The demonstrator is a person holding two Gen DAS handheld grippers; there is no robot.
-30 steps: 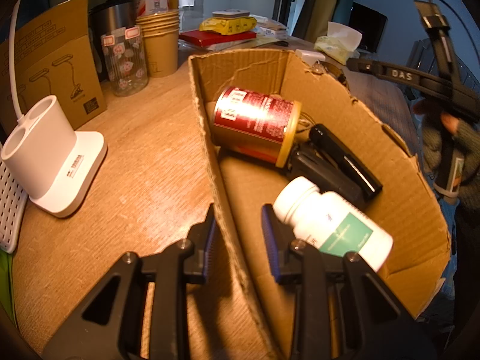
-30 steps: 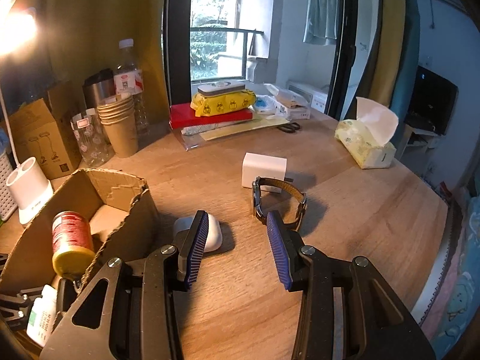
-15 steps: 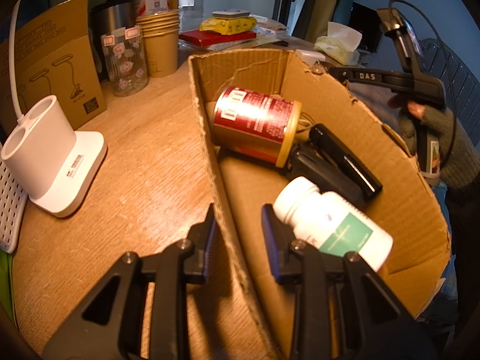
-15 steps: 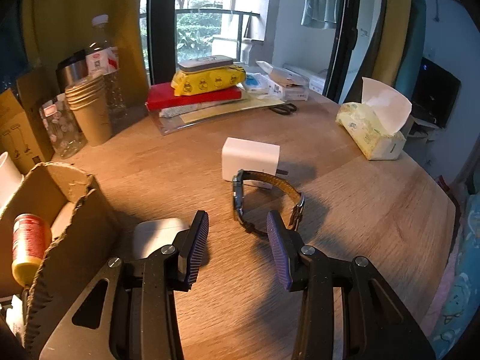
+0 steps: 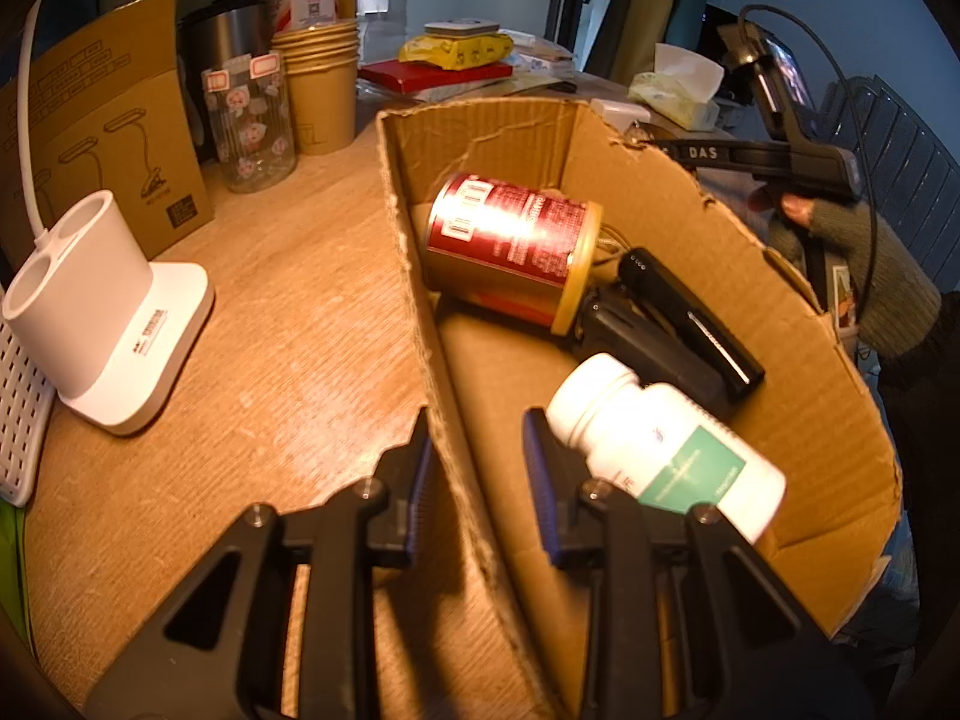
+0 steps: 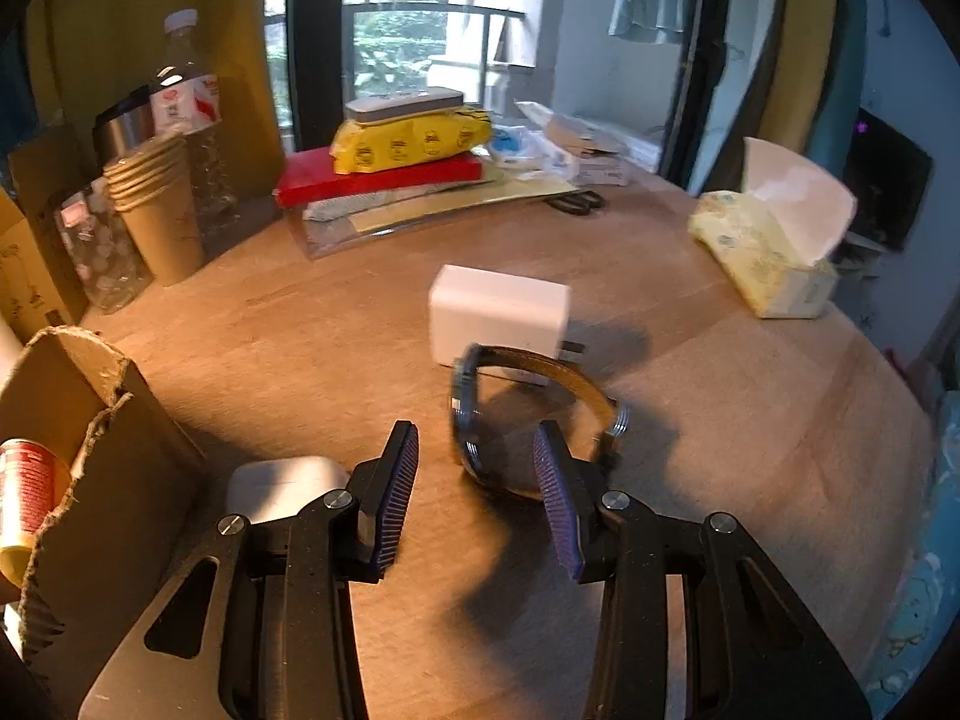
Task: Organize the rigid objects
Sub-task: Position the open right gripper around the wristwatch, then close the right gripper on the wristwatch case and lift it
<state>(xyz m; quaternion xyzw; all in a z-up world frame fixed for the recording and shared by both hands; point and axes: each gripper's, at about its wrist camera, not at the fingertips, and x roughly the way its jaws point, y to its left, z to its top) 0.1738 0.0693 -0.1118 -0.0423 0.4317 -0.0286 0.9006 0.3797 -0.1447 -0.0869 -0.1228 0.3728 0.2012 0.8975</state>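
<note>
A cardboard box on the wooden table holds a red can, a black stapler-like tool and a white pill bottle. My left gripper straddles the box's near wall, jaws a little apart on either side of it. In the right wrist view a wristwatch stands on its strap, just ahead of my open right gripper. A white charger block sits behind the watch. A white earbud case lies left of the gripper, beside the box.
Paper cups, a glass jar, a water bottle and a stack of books and packets stand at the back. A tissue pack is at right. A white lamp base stands left of the box.
My right gripper has moved forward toward the watch, which now sits close in front of the fingertips. The left gripper and box have not moved.
</note>
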